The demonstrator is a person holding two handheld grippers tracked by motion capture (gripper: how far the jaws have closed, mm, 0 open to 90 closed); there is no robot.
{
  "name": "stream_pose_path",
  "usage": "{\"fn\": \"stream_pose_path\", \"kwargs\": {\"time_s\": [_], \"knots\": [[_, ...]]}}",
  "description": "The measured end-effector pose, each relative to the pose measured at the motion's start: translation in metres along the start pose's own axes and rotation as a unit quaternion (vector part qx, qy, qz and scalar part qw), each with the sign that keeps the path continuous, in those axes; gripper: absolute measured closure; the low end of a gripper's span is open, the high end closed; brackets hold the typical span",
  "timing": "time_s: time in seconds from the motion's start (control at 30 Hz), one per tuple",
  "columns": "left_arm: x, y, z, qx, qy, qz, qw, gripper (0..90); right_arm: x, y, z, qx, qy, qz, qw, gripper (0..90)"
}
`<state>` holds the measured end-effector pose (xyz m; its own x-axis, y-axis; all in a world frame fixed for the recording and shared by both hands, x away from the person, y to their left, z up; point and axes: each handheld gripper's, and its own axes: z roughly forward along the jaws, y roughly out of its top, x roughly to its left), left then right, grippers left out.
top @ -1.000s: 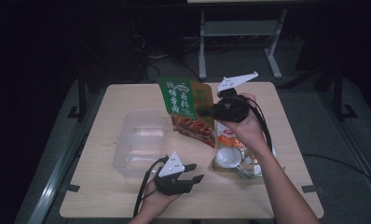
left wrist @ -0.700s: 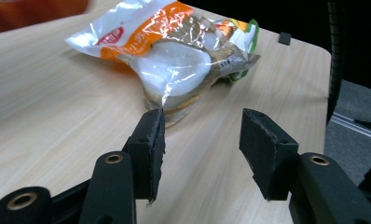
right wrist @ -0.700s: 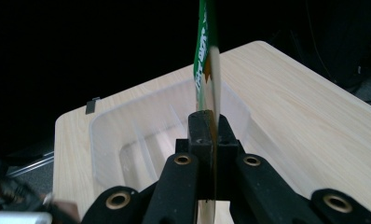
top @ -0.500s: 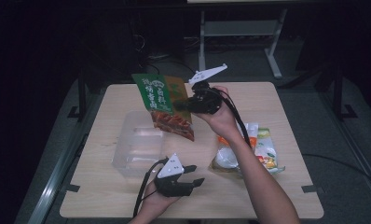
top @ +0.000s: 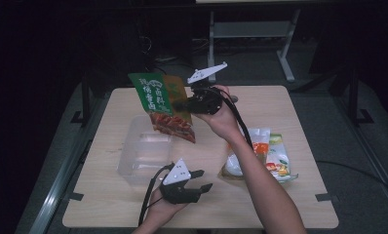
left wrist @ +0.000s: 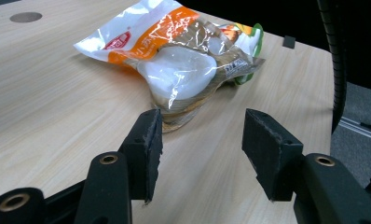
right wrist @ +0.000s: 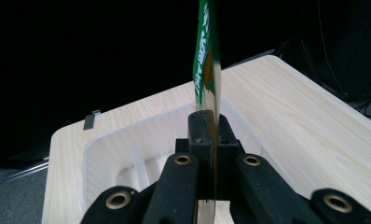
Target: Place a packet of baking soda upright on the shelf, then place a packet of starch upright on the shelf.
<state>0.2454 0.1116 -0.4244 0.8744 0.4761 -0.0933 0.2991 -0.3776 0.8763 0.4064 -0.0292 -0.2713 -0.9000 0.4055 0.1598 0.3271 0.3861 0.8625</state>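
The green snack bag (top: 164, 105) bears large white Chinese characters, too blurred to read.

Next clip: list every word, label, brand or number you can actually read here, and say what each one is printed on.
Green snack bag held in the right gripper: large pale characters, too blurred to read.
Orange-and-white packet on the table: red oval logo with white characters, too small to read.
Same packet: small white label, print illegible.
Nothing else bears text.

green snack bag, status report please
Right hand-held gripper shut on green snack bag, above clear bin. Left hand-held gripper open, empty, jaws just opened. Path clear.
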Motion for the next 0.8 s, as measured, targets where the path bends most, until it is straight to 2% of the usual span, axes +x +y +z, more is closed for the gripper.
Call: {"fn": "stream_pose_path", "kwargs": {"time_s": [0.17, 0.4, 0.53, 0.8], "knots": [[0.000, 0.000, 0.001, -0.003, -0.003, 0.003, 1.0000, 46.7, 0.000, 0.001, 0.004, 0.001, -0.003, 0.000, 1.0000, 89.6], [0.000, 0.000, -0.001, -0.007, -0.001, -0.001, 1.0000, 46.3, 0.002, 0.010, 0.012, 0.000, 0.003, -0.014, 0.9999, 89.6], [0.000, 0.000, -0.001, -0.004, 0.001, 0.004, 1.0000, 46.3, 0.001, 0.011, 0.019, 0.001, 0.008, -0.004, 1.0000, 89.6], [0.000, 0.000, 0.000, 0.000, -0.002, 0.009, 1.0000, 46.2, -0.002, 0.011, 0.033, 0.006, 0.013, -0.003, 0.9999, 89.6]]}}
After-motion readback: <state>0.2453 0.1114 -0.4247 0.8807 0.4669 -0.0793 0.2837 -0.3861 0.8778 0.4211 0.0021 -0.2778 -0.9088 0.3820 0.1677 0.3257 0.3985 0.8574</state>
